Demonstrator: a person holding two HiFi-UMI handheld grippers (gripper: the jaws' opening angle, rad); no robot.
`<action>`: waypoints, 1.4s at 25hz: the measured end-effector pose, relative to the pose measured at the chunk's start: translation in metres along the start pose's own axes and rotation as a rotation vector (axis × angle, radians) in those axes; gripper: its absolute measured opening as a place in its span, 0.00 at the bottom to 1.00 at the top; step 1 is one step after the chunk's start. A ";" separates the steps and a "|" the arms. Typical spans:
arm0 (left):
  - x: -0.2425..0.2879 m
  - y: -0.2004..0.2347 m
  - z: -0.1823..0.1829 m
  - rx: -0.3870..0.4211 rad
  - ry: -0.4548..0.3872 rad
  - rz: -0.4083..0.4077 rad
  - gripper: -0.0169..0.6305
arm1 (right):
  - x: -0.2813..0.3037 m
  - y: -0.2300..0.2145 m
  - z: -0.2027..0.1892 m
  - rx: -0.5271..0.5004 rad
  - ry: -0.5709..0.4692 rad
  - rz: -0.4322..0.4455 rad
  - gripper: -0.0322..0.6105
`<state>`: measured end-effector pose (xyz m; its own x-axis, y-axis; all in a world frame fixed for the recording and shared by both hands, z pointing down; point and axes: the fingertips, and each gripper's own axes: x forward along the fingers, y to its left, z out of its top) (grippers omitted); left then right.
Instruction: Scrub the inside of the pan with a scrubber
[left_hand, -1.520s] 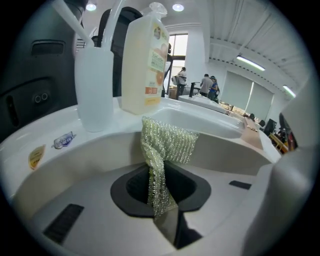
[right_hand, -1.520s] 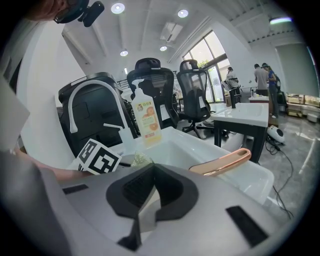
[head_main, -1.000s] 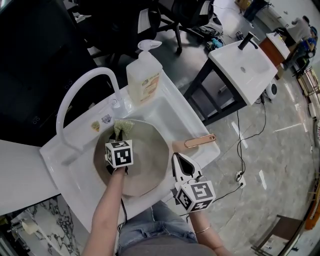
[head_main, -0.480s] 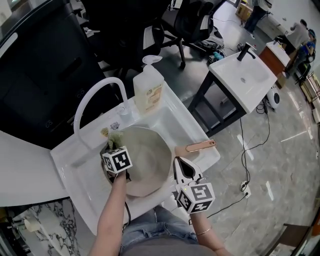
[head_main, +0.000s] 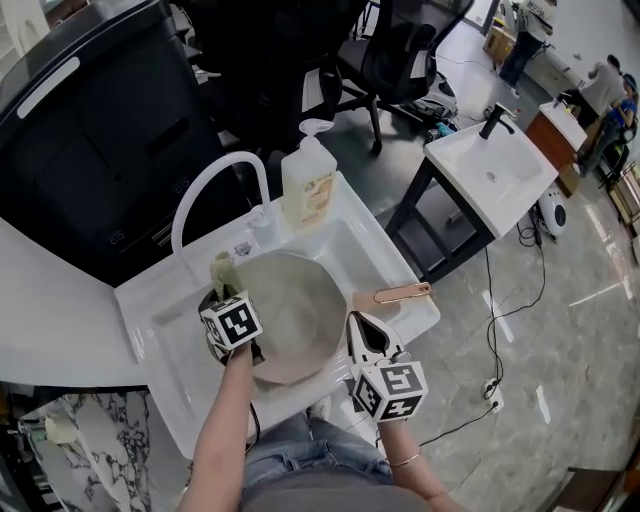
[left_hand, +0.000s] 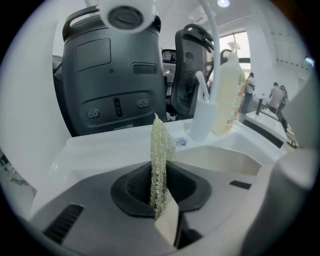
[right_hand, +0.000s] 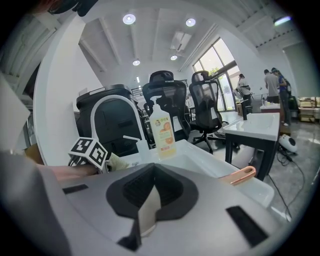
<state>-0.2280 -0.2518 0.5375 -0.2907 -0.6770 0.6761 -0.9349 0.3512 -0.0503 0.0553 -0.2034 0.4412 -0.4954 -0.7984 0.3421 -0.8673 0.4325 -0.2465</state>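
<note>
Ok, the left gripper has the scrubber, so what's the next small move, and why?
Probably tip the left gripper down and to the right, so the scrubber meets the inside of the pan. Its jaws are shut on the scrubber, but the scrubber stands up at the pan's left rim, off the bare bowl. The right gripper sits shut near the handle.

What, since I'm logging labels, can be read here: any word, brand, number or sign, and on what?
Soap bottle, orange-coloured label: print too blurred to read.
Sticker on the sink rim: too small to read.
Marker cubes: black-and-white square patterns, no letters.
No text is legible anywhere else.
</note>
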 end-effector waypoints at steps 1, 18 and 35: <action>-0.006 -0.003 0.001 0.005 -0.004 -0.043 0.13 | -0.001 0.002 0.000 -0.001 -0.001 0.004 0.07; 0.008 -0.090 -0.022 1.903 -0.242 -0.126 0.13 | -0.025 -0.016 -0.027 0.033 0.036 -0.082 0.07; -0.040 -0.024 -0.128 1.889 0.721 -0.584 0.12 | -0.034 -0.008 -0.015 0.042 -0.002 -0.081 0.07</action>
<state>-0.1683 -0.1504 0.6054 -0.2799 0.0342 0.9594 -0.0222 -0.9993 0.0291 0.0787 -0.1734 0.4451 -0.4237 -0.8309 0.3608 -0.9016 0.3486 -0.2560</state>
